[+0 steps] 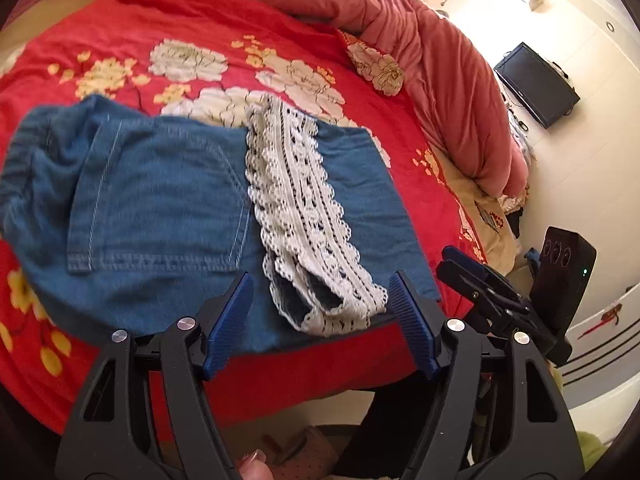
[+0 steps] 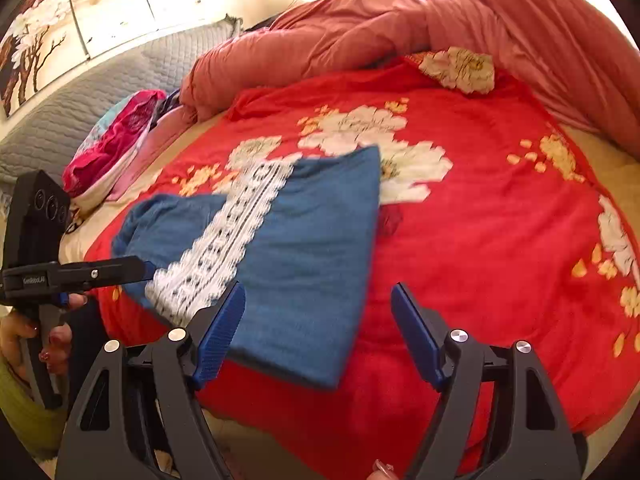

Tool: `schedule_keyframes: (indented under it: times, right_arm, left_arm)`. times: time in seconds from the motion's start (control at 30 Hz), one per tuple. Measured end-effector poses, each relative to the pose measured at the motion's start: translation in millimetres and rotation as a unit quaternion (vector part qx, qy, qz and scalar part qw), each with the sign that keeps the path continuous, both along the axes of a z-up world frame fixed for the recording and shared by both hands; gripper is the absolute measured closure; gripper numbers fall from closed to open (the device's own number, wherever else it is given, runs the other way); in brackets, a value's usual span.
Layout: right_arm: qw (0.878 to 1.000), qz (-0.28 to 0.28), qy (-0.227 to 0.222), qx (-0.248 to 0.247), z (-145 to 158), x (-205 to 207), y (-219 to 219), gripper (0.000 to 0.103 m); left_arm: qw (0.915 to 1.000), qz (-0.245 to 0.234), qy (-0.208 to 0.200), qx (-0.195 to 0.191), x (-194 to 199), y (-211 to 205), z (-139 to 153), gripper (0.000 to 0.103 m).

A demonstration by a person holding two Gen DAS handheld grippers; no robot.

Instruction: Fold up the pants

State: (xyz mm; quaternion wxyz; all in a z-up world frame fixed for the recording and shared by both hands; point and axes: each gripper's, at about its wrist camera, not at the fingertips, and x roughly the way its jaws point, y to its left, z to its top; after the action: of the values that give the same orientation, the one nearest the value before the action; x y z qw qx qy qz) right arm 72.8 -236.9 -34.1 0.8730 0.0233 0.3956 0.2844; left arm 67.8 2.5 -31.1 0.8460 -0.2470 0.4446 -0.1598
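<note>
While the red floral blanket (image 2: 480, 248) covers most of the bed, a bunched pink duvet (image 2: 400, 24) runs along its far edge, with a grey quilted headboard (image 2: 80, 92) and blossom wall panels (image 2: 60, 12) at left in the right wrist view. Left wrist view shows a white wall with a dark TV (image 1: 536, 84) mounted on it. Folded denim pants (image 1: 168, 216) lie flat on the blanket near the bed's near edge; long axis runs left-right in the left wrist view, bunched waistband end to the left, back pocket facing up. White lace trim (image 1: 304, 224) crosses the denim as a band running from the far edge to the near edge, its near end curled over into a loop. Left gripper (image 1: 320, 324) has jaws apart, hanging over the near edge of the pants at the lace end, pads not pressing on cloth. Right gripper (image 2: 318, 332) jaws wide apart too, nothing between the pads, hovering over the pants' near corner. A hand (image 2: 24, 336) with painted nails holds the left gripper's handle
</note>
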Motion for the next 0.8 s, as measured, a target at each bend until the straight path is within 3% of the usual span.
schedule_keyframes:
  times: [0.13, 0.27, 0.33, 0.4, 0.43, 0.5, 0.57, 0.8]
  right_arm:
    - [1.000, 0.004, 0.014, 0.016, -6, -4, 0, 0.029]
    - [0.999, 0.010, 0.023, 0.024, -9, -4, 2, 0.029]
    - [0.999, 0.007, 0.027, 0.025, -12, -3, 1, 0.029]
    - [0.999, 0.000, 0.038, 0.025, -17, 0, 1, 0.029]
    - [0.999, -0.004, 0.044, 0.022, -21, 1, 2, 0.029]
    - [0.998, -0.004, 0.055, 0.011, -30, 2, 7, 0.042]
    - [0.999, 0.006, 0.051, 0.008, -32, -1, 14, 0.049]
    - [0.999, 0.012, 0.041, -0.016, -33, -6, 22, 0.048]
  left_arm:
    - [0.9998, 0.009, 0.015, -0.003, -3, -7, -9, 0.041]
    - [0.9998, 0.011, 0.019, -0.002, 1, -19, -14, 0.050]
    - [0.9995, 0.018, 0.024, 0.007, 5, -23, -18, 0.057]
    - [0.9987, 0.031, 0.029, 0.028, 8, -26, -23, 0.075]
    - [0.9985, 0.034, 0.030, 0.030, 8, -26, -25, 0.075]
    - [0.9984, 0.034, 0.026, 0.037, 5, -26, -25, 0.084]
    - [0.9986, 0.029, 0.024, 0.036, 0, -22, -22, 0.086]
    - [0.9963, 0.025, 0.023, 0.079, -12, -19, -26, 0.084]
